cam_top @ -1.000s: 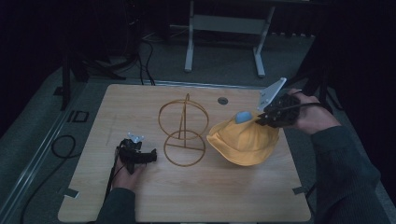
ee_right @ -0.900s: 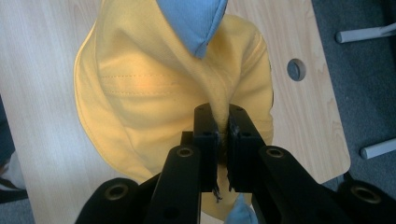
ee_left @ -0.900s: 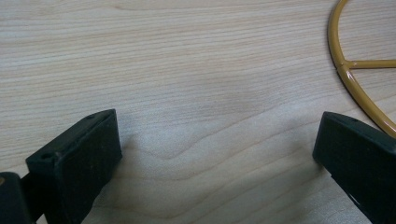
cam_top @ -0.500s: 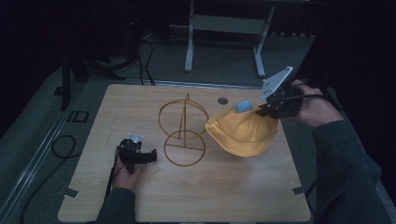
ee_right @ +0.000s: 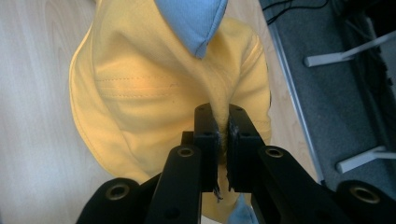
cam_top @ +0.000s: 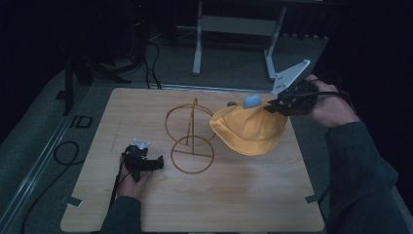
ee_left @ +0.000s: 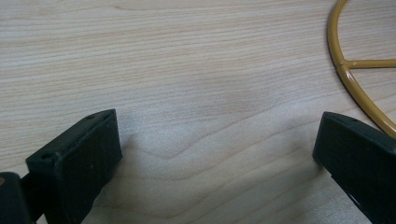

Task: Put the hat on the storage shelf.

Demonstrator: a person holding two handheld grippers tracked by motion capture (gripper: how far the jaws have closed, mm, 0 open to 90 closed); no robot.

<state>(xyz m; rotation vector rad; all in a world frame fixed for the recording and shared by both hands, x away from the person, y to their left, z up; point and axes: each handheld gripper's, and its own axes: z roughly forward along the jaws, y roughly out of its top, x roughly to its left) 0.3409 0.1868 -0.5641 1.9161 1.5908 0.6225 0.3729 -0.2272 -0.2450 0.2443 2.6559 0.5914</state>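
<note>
A yellow bucket hat (cam_top: 251,129) with a pale blue lining (cam_top: 252,101) hangs above the right half of the table, to the right of a gold wire stand (cam_top: 191,137). My right gripper (cam_top: 272,107) is shut on the hat's brim at its right side. In the right gripper view the jaws pinch a fold of the yellow hat (ee_right: 154,93), and the right gripper (ee_right: 223,135) looks down on it. My left gripper (cam_top: 158,165) rests on the table at the front left, beside the stand's round base. In the left gripper view the left gripper (ee_left: 217,154) stands open over bare wood, with the stand's base ring (ee_left: 355,79) at the right.
The wooden table (cam_top: 243,204) has free room at the front and the left. A small dark disc (cam_top: 231,104) lies near the far edge, behind the hat. Cables (cam_top: 63,151) and a grey frame (cam_top: 234,24) stand on the floor beyond the table.
My right gripper has lifted the hat off the table; the hat now hangs higher and closer to the stand's top. The left gripper has kept still.
</note>
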